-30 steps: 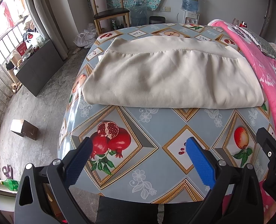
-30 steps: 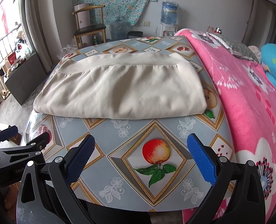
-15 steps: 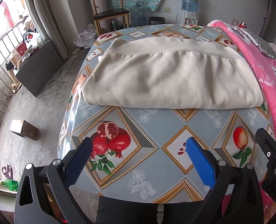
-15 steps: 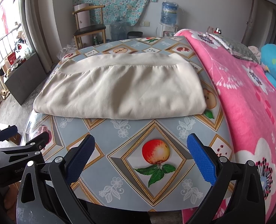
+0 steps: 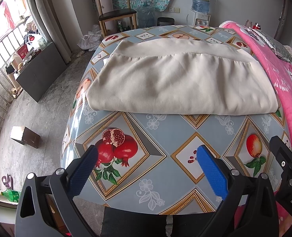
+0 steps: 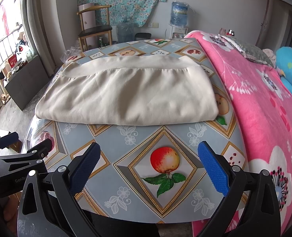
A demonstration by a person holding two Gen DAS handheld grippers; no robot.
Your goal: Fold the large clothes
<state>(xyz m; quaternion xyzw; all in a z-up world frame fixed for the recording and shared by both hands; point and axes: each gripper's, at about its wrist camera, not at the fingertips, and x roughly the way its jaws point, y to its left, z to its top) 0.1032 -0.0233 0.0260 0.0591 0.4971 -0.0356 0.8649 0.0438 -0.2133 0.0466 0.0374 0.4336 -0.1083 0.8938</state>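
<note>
A cream garment (image 5: 177,79) lies folded into a wide flat rectangle on the fruit-patterned table (image 5: 157,144); it also shows in the right wrist view (image 6: 130,92), with its folded edge toward me and a plain band along the far side. My left gripper (image 5: 146,156) is open and empty, held above the near part of the table, short of the garment. My right gripper (image 6: 149,152) is open and empty, above the near table edge over an apple print. Each gripper shows at the edge of the other's view.
A bed with a pink floral blanket (image 6: 264,102) adjoins the table on the right. A wooden chair (image 5: 116,17), a water dispenser (image 5: 201,2) and a bin stand at the far wall. A dark cabinet (image 5: 39,73) and a small box (image 5: 25,137) stand on the floor left.
</note>
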